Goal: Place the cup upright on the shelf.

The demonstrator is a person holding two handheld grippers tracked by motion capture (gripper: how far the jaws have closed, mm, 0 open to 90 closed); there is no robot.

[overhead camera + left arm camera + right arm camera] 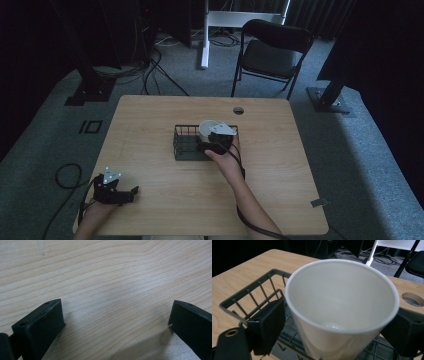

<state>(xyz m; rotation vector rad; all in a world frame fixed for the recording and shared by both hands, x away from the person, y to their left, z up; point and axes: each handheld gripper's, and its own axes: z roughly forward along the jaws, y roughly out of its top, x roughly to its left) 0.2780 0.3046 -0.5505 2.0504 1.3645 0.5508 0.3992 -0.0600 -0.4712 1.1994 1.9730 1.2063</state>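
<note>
The white paper cup (342,312), light, thin-walled and easily crushed, stands in the wire basket (252,302) mid-desk (150,210), the right claw (337,335) apparently closed gently around its lower wall, the best hold, while the left claw (115,322) rests open, empty.

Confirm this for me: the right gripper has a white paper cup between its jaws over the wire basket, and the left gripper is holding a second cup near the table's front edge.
Not quite. The left gripper holds nothing: the left gripper view shows open jaws over bare table. The right gripper does have the white paper cup over the wire basket.
</note>
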